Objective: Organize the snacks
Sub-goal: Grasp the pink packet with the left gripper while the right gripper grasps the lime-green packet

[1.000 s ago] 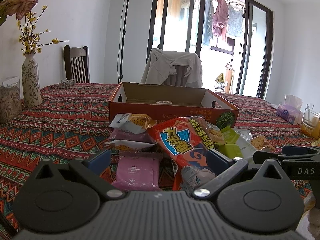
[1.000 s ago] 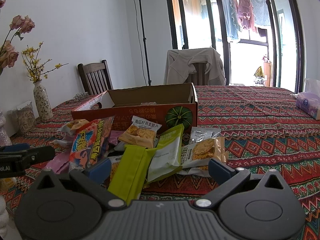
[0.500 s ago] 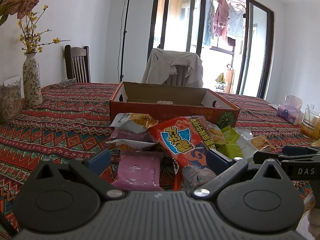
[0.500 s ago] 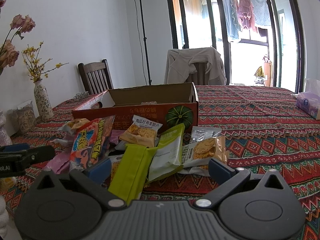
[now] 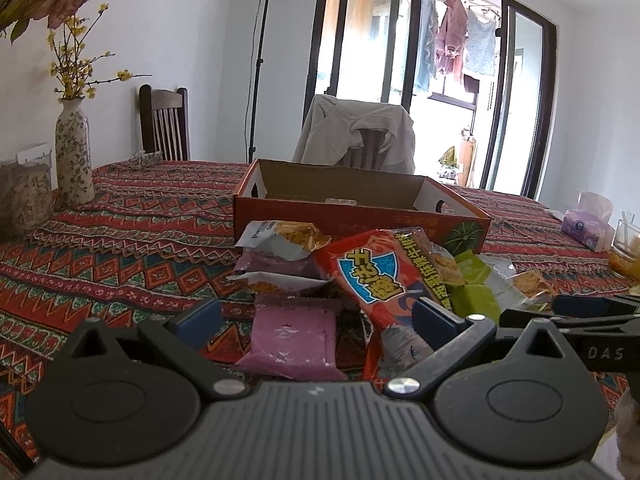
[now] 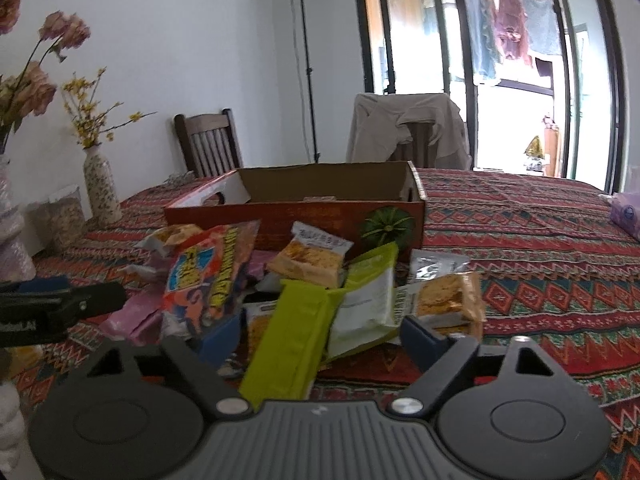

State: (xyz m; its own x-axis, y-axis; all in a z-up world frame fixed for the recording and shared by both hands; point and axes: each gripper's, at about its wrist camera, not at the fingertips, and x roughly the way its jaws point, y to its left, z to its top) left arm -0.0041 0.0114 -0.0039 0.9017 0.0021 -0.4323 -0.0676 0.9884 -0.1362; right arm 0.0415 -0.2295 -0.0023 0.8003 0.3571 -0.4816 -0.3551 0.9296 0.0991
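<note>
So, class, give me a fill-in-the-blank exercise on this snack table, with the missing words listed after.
1. The box behind the snacks shows a green ____ on its front.
2. The packet between the left claw fingers is ____.
3. The vase holds ____ flowers.
4. A jacket hangs over a ____.

Missing words: pumpkin; pink; yellow; chair

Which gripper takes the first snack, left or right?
Right, probably. The right gripper has its jaws closing around the lime-green packet, pads not yet touching. The left gripper is open over the pink packet.
</note>
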